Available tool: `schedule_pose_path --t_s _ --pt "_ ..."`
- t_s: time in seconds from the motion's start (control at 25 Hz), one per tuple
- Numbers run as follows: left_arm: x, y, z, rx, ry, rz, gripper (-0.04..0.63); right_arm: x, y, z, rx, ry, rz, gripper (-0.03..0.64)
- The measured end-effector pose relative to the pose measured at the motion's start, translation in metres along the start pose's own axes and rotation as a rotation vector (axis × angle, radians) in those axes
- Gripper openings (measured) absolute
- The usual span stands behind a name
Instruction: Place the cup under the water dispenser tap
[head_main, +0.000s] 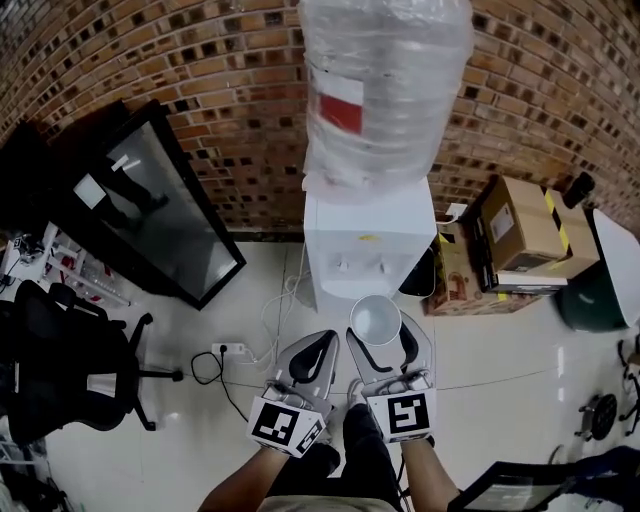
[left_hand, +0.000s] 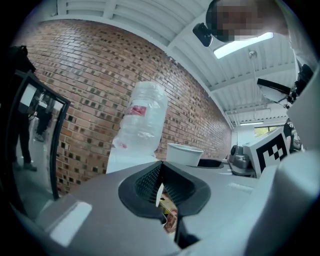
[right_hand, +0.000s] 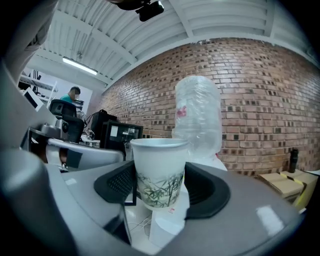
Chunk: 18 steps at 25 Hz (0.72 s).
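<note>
Paper cup being held in front of a water dispenser

The white floor-standing water dispenser's taps are showing only as tiny marks under its clear plastic bottle; in the right gripper view the cup is hiding its front. Brown cardboard boxes are standing beside it. The right gripper is clamping the white bamboo-printed paper cup upright; the left gripper is keeping its jaws together, empty.

We look down on a red-brown brick wall meeting a glossy pale floor. A black office chair stands left, beside a dark glass panel (quite reflective). Cardboard boxes sit right, and a strip light glows overhead.
</note>
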<state>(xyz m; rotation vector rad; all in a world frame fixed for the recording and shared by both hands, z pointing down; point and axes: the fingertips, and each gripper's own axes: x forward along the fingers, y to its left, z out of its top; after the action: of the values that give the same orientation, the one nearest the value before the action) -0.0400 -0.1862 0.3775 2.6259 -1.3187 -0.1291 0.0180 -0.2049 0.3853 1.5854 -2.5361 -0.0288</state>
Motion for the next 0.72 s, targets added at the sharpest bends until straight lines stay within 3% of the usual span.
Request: schedule_pose_path --t_s 0.52,0.72 --pt "0.040 0.050 -0.090 -0.059 -0.003 0.071 0.000 0.067 -0.008 -0.118 0.025 0.026 0.015 0.310" --pt "0.055 0.062 -0.129 -0.054 -0.007 0.053 0.000 0.086 -0.013 -0.163 0.023 0.009 0.016 0.310"
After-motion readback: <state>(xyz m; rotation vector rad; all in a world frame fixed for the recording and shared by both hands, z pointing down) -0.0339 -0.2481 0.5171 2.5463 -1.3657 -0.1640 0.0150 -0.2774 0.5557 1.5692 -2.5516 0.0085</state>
